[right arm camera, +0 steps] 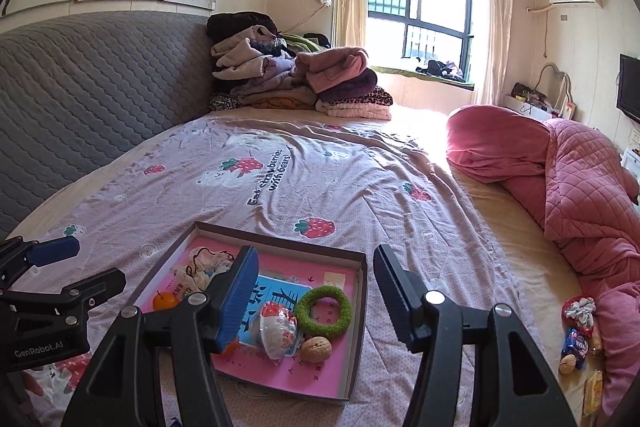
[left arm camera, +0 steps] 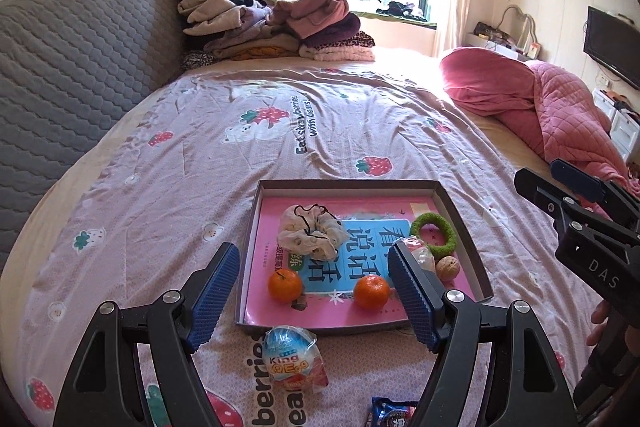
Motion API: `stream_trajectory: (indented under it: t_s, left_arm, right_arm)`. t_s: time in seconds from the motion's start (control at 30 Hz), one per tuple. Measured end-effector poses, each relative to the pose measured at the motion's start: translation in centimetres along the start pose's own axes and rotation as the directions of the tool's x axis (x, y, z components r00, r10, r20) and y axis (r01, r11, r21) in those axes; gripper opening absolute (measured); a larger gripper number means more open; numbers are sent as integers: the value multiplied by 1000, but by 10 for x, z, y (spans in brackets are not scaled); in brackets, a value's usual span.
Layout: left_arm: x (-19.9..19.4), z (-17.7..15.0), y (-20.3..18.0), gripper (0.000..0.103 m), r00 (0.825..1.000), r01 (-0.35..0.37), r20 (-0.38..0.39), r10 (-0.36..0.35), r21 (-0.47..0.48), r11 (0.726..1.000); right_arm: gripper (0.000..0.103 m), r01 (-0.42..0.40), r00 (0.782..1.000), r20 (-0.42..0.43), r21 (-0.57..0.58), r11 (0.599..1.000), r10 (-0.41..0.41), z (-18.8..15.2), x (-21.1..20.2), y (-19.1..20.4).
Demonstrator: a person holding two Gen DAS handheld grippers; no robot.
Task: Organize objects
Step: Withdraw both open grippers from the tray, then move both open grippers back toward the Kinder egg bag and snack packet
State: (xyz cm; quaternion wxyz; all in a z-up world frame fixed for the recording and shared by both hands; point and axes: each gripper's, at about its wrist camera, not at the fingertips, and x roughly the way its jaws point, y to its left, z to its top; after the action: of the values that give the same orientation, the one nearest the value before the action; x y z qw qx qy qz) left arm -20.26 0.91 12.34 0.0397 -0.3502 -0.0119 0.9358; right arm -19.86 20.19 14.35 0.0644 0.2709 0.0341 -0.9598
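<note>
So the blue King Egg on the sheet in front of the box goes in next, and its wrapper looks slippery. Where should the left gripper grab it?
Grip the King Egg across its rounded belly, coming from above with the open left gripper. It lies flat on the sheet, clear of the box; the crinkly wrapper edge would probably slip.

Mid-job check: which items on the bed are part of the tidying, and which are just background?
Job items:
shallow box
two tangerines
green ring
walnut
scrunchie
wrapped egg in the box
King Egg outside the box
loose snacks by the pink quilt

Background:
clothes pile
pink quilt
TV
</note>
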Motion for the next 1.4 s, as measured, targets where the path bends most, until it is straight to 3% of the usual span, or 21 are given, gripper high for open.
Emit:
stream_trajectory:
  t_s: [0.77, 1.4]
  left_arm:
    - [-57, -36, 28, 78, 999, -7, 34, 8, -32, 999]
    - [-95, -63, 26, 78, 998, 13, 57, -12, -15, 1000]
  right_arm:
    - [60, -38, 999, 35, -9, 999, 38, -33, -71, 20]
    - [60, -72, 996, 47, -37, 997, 74, -72, -115, 36]
